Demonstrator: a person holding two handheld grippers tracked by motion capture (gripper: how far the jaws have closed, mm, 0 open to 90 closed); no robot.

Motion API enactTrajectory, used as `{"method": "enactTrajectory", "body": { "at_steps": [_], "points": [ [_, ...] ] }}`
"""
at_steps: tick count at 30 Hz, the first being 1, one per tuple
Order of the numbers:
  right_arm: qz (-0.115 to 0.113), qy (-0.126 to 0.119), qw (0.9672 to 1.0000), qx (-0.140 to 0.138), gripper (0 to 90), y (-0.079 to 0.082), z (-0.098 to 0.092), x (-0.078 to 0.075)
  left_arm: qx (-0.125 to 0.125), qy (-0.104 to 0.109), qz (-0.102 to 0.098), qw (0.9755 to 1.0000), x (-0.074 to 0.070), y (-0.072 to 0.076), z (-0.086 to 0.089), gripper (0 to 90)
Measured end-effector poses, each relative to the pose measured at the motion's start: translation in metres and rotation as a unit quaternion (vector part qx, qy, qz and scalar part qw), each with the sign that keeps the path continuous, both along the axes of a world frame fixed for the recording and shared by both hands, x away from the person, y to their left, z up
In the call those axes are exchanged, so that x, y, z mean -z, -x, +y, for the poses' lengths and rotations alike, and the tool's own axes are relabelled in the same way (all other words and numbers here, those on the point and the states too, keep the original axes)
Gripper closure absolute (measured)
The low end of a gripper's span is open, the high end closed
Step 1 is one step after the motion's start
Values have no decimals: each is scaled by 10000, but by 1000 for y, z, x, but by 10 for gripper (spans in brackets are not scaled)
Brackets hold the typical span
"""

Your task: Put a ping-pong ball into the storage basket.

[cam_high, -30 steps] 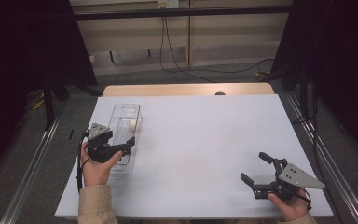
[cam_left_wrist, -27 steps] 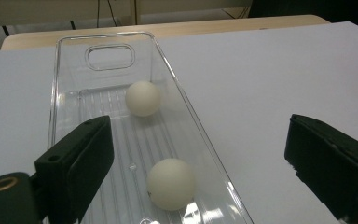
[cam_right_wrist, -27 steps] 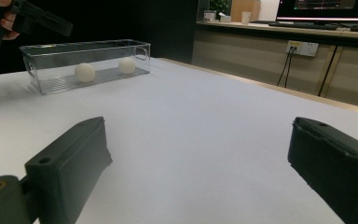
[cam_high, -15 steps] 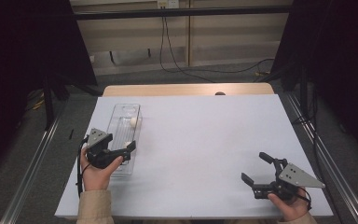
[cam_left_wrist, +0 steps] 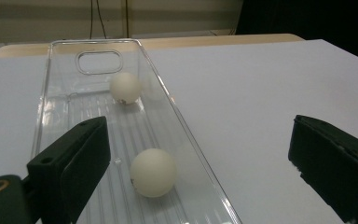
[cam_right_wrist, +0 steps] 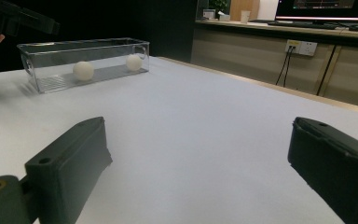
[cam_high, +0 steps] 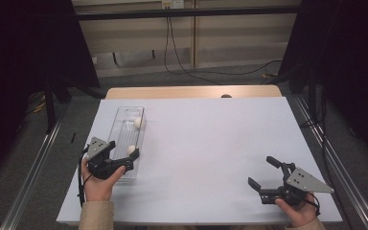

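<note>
A clear plastic tray [cam_high: 123, 125] lies lengthwise on the left of the white table [cam_high: 211, 143]. It holds two white balls, one toward the far end [cam_high: 138, 122] and one near the front end [cam_high: 132, 149]. My left gripper [cam_high: 130, 161] hovers open at the tray's near end. In the left gripper view the near ball [cam_left_wrist: 153, 171] lies between the spread jaws and the far ball [cam_left_wrist: 126, 87] lies beyond it; one jaw is over the tray [cam_left_wrist: 65, 112], the other over bare table. My right gripper [cam_high: 261, 171] rests open at the front right, with nothing between its jaws.
A tan wooden strip [cam_high: 191, 92] runs along the table's far edge. Metal rails [cam_high: 33, 163] flank both sides. Cables [cam_high: 182, 62] hang down the back wall. In the right gripper view the tray [cam_right_wrist: 51, 49] stands far off across open white table, with the left gripper [cam_right_wrist: 18, 18] above it.
The left gripper has drawn back a little toward the near edge along the tray, and the near ball now shows ahead of its jaws. The right gripper has stayed put.
</note>
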State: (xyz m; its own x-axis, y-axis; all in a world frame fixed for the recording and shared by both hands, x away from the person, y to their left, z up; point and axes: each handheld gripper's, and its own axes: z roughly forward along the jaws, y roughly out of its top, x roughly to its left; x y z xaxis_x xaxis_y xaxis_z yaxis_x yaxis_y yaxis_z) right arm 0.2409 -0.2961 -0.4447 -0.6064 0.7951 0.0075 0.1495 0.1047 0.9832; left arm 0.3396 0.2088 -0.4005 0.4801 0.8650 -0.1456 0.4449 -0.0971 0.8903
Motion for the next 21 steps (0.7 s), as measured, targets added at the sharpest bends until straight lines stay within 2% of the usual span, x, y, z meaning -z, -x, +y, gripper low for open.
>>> {"method": "enactTrajectory", "body": {
  "at_steps": [2, 4, 8, 10, 13, 19, 21],
  "points": [
    [9, 1, 10000, -1, 44, 0, 0, 0, 26, -23, 16, 10000, 2, 1, 0, 56],
    [10, 7, 10000, 1, 44, 0, 0, 0, -24, 94, -22, 10000, 2, 2, 2, 56],
    [11, 9, 10000, 7, 44, 0, 0, 0, -25, 160, -51, 9999, 3, 5, 6, 50],
    [10, 23, 10000, -5, 44, 0, 0, 0, 25, 41, -68, 10000, 4, 6, 7, 49],
    [16, 28, 10000, 0, 44, -1, 0, 0, 55, 153, -69, 9998, 7, 9, 7, 49],
    [23, 61, 10000, 3, 44, -1, 0, 1, 88, 139, -193, 9997, 10, 13, 10, 49],
    [47, 63, 10000, 13, 43, -1, 1, 1, 108, 240, -203, 9994, 11, 15, 12, 49]
  ]
}}
